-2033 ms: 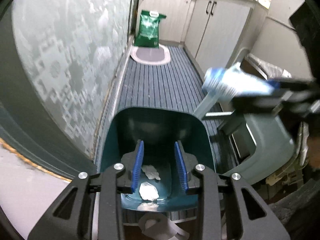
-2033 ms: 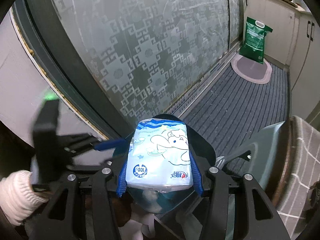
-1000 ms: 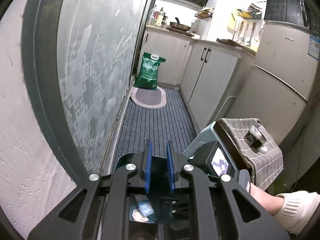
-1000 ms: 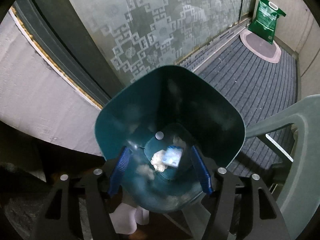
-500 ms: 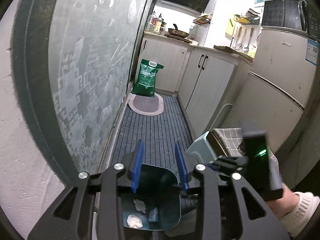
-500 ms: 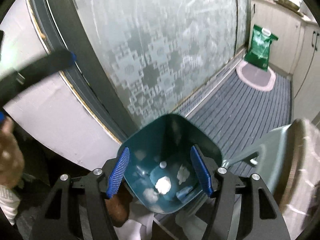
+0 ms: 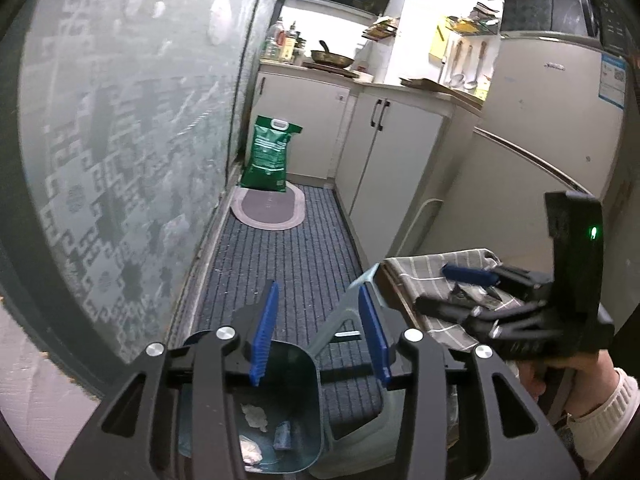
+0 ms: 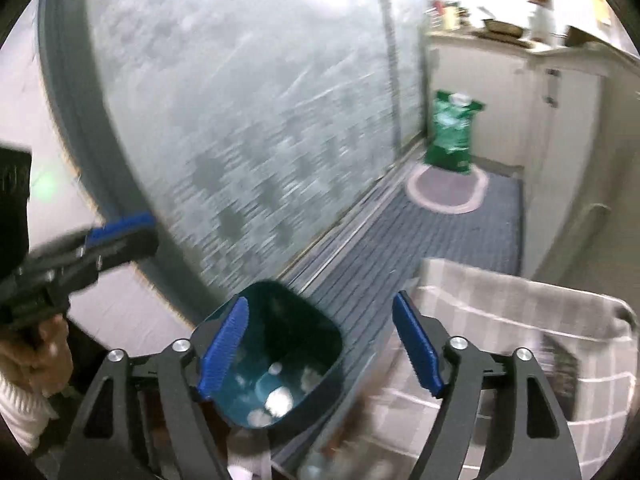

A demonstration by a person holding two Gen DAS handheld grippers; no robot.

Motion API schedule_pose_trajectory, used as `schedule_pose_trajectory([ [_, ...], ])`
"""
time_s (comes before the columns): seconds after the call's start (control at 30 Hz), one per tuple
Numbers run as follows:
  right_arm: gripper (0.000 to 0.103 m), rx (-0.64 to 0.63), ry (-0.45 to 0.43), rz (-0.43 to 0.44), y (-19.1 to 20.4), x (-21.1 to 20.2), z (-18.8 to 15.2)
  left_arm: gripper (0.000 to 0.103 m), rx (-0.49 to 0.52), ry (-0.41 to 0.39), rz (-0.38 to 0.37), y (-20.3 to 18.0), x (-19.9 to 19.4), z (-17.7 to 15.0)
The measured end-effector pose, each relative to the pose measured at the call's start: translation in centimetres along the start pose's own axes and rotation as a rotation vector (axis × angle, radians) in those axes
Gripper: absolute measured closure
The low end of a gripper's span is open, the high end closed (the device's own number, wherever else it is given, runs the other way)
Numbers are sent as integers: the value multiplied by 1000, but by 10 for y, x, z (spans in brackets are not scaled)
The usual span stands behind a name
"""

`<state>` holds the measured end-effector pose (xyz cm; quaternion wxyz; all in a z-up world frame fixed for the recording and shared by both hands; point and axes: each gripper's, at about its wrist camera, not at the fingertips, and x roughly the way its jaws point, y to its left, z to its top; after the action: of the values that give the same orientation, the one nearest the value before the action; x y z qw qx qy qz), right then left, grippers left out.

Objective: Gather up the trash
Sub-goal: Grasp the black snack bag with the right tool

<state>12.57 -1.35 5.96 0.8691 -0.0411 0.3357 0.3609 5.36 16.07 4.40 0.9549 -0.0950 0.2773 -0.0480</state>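
A dark teal trash bin (image 7: 308, 396) stands on the striped floor mat (image 7: 288, 264), holding white crumpled scraps (image 7: 256, 416) and a small blue packet (image 7: 283, 436). The right-wrist view is motion-blurred. The left gripper (image 7: 318, 332) and right gripper (image 8: 320, 348) are both spread wide and empty above the bin, beside a cloth-covered stool (image 7: 436, 276).
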Motion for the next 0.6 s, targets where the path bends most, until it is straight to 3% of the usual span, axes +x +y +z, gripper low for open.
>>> schedule_pose_trajectory([
  [0.2,11,129,-69,-107,-48,-22,-10,56,48,20,-22,-29,16,1],
  [0.6,7,262,-46,-219,-100,-30,-45,55,94,56,-52,-66,42,-2],
])
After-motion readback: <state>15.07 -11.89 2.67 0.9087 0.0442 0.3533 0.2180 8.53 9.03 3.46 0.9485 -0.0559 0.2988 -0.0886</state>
